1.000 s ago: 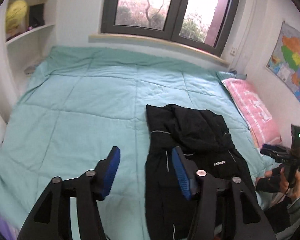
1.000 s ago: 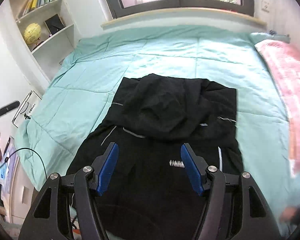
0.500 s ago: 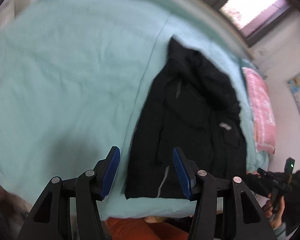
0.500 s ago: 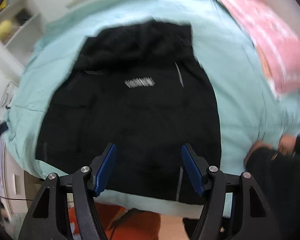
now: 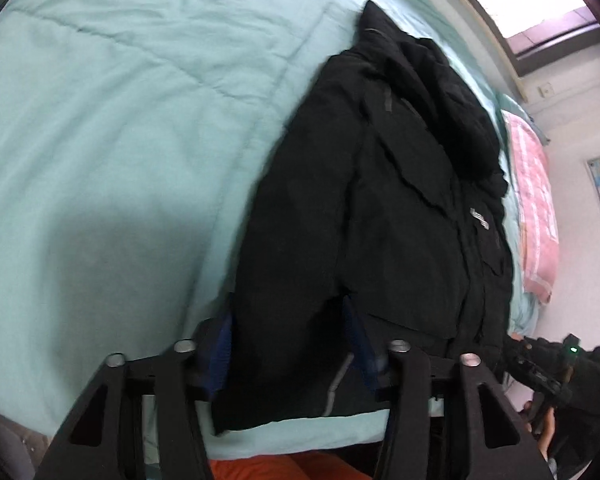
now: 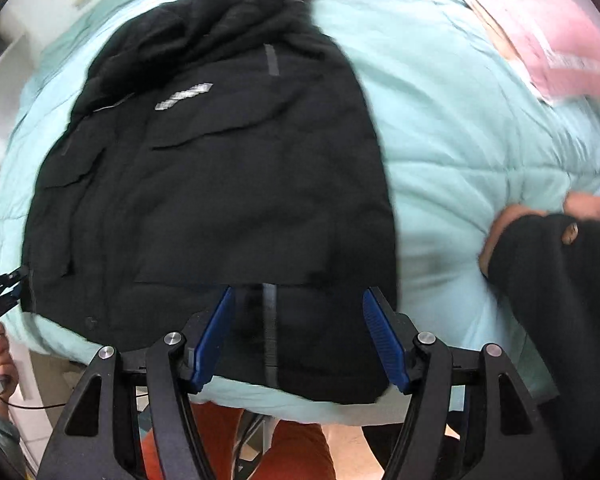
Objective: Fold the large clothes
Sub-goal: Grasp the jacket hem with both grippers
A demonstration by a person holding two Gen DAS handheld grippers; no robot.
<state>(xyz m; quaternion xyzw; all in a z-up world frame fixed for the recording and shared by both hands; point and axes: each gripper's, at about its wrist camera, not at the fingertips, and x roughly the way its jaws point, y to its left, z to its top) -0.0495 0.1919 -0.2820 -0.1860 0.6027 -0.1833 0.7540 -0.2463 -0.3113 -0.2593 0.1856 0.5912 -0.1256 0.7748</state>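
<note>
1. Gripping the near hem of the black jacket (image 5: 380,208), our left claw (image 5: 288,344) has just been closing, and its blue pads now pinch a bunch of the cloth between them.
2. Our right claw (image 6: 298,332) stands open over the hem's other corner, the cloth lying between its pads but, as far as we can tell, not clamped.
3. We judge that lifting now would raise one corner only, dragging the jacket askew across the mint quilt (image 5: 100,140).
4. The left claw may hold just the top layer, so the lower layer could slip free and spoil the fold.
5. The jacket lies flat on the bed, hood away from us, hem at the near edge.
6. A pink pillow (image 5: 536,208) lies well apart, beyond the jacket.
7. A dark sleeve (image 6: 548,280) rests on the quilt near the right claw and could crowd its path.
</note>
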